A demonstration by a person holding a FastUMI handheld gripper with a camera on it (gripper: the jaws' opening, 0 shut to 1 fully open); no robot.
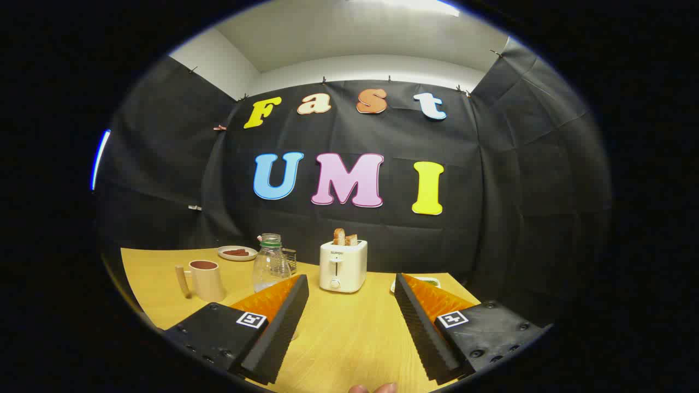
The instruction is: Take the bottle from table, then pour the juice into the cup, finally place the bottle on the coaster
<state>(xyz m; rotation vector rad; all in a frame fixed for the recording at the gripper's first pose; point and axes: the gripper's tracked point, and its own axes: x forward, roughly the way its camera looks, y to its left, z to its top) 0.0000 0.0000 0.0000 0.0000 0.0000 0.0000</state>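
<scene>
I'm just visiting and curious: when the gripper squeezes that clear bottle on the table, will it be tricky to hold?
Probably a bit. The bottle looks like thin clear plastic, so it may dent under the fingers. It looks nearly empty, so likely light and easy to tip if nudged. Its rounded, smooth sides could slip. The gripper is open, the bottle just beyond its left finger.

Bright ceiling light glares overhead, washing the pale upper wall. The tabletop glows evenly, with soft shadows under the claw, its fingers spread apart. Fisheye bends the tabletop's edges; the picture dims outward, and the centre stays sharp.
</scene>
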